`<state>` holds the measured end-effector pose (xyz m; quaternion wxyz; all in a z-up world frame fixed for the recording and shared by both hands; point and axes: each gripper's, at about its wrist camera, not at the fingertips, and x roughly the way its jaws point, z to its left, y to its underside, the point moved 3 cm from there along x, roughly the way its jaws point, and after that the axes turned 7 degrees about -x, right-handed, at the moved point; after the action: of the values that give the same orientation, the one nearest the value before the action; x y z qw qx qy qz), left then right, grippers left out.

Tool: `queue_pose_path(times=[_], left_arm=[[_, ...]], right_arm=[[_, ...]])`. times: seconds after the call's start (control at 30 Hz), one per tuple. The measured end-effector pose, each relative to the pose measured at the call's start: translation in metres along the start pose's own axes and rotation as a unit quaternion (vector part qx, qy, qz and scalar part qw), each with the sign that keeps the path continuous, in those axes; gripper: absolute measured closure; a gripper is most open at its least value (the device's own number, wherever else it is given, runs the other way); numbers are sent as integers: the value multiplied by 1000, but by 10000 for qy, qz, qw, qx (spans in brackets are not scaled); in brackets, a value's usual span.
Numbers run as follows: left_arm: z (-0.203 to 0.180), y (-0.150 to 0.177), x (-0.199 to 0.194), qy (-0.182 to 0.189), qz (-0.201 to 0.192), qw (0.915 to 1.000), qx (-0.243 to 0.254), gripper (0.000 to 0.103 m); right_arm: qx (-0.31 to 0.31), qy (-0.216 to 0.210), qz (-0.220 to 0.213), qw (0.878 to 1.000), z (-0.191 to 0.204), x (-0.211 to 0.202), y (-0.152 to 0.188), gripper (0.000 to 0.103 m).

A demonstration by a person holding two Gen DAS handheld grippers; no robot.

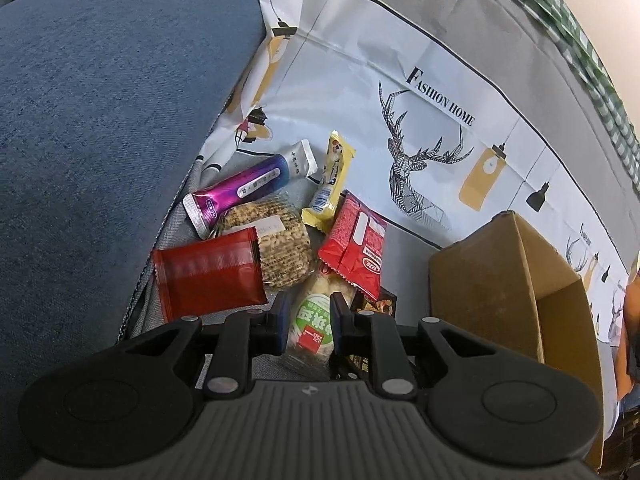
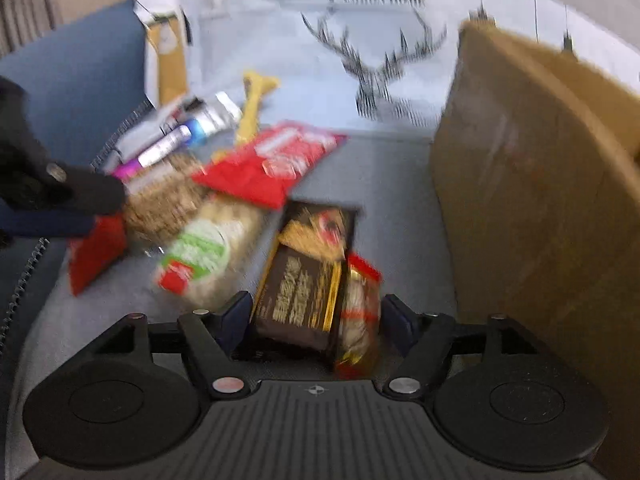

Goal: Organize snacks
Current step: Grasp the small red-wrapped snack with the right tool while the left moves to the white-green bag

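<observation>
Left gripper (image 1: 308,330): my jaws sit narrow around the clear-wrapped snack with the green label (image 1: 314,320); both pads appear to press on its sides.
Right gripper (image 2: 316,318): my jaws stand wide apart, with the dark brown and gold packet (image 2: 308,280) and a small red-and-gold snack (image 2: 360,312) between them; neither pad touches them (this view is blurred).
Pile: the snacks lie in a loose heap on a grey surface, between a blue cushion (image 1: 100,120) and a cardboard box (image 1: 500,288).
Nearest my left fingers: a dark red packet (image 1: 208,276) to the left, and a seed-and-nut bar in clear wrap (image 1: 276,240) partly under its corner.
Further back: a purple-and-silver stick pack (image 1: 244,188), a yellow bar (image 1: 332,176) and a bright red packet (image 1: 356,248) leaning over the green-labelled one.
Box: it stands to the right of the heap, open side showing, apart from the snacks.
Backdrop: a printed sheet (image 1: 400,60) with a deer drawing and "FASHION HOME" rises behind everything.
</observation>
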<state>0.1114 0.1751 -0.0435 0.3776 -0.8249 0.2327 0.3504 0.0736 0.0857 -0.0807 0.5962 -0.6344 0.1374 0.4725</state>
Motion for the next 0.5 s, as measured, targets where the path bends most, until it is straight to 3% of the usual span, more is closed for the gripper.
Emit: queue_pose_path(times=[0.07, 0.23, 0.27, 0.33, 0.37, 0.5], left_arm=[[0, 0, -1, 10, 8, 10000, 2, 81], [1, -1, -3, -1, 4, 10000, 24, 81], [2, -2, -3, -8, 10, 10000, 38, 81], [2, -1, -3, -29, 47, 9999, 97, 81], [2, 0, -2, -44, 74, 9999, 126, 81], [4, 3, 1, -139, 146, 9996, 180, 81]], right_arm=[[-133, 38, -61, 9999, 3, -2, 1, 44], [-126, -139, -94, 9998, 2, -11, 4, 49], [-99, -158, -109, 9998, 1, -15, 4, 54], [-164, -219, -225, 9994, 2, -27, 2, 76], [-239, -233, -290, 9990, 3, -33, 2, 81], [-230, -589, -34, 9980, 7, -46, 12, 81]])
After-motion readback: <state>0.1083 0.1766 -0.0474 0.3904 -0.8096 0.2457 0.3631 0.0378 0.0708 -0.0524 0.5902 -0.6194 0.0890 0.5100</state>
